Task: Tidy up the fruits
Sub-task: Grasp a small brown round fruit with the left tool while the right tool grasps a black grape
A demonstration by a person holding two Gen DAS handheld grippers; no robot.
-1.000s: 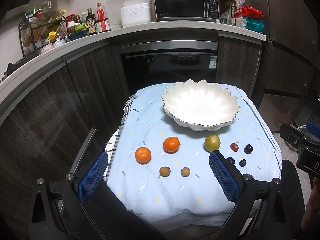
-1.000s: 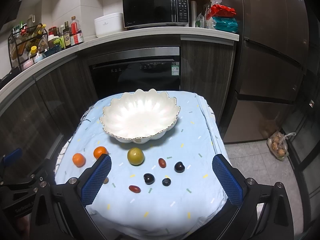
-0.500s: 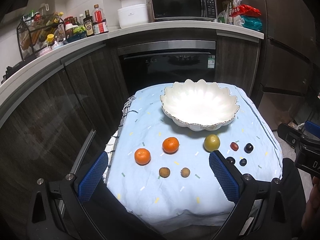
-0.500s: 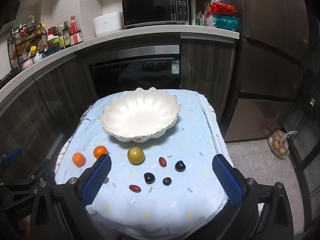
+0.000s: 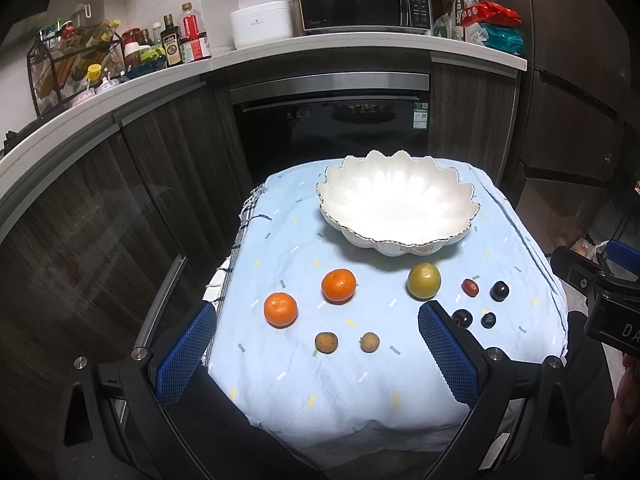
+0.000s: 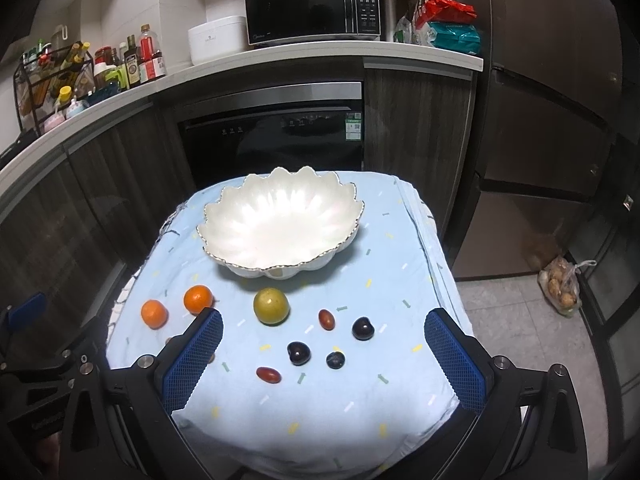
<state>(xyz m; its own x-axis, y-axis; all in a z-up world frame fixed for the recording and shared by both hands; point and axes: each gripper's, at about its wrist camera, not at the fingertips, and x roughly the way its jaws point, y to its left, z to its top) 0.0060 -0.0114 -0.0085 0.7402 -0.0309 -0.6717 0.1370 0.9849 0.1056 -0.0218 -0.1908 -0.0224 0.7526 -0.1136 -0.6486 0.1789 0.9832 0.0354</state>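
**Presently: fruit laid out before an empty scalloped bowl**

Item 1. White scalloped bowl, upright, set toward the far end of a pale blue cloth covering a small table; nothing lay inside it.

Item 2. Two oranges, near the bowl's left side, close together but apart, the left one nearer the camera.

Item 3. One yellow-green round fruit, just in front of the bowl's near rim.

Item 4. Two small brown round fruits, side by side, nearer than the oranges.

Item 5. Small dark and red fruits to the right: an oval red one with its long axis running roughly away from the camera; a second oval red one lying nearly crosswise; two dark plum-like fruits; one small dark berry.

Item 6. Left gripper, blue-padded fingers spread wide, holding nothing, hovering over the near edge of the cloth.

Item 7. Right gripper, likewise spread wide and empty, framing the small dark fruits.

Item 8. Writing: the letters "DA" showed on the right gripper's body in the left wrist view. The microwave's panel text and the oven's green-and-white sticker were too small to read.
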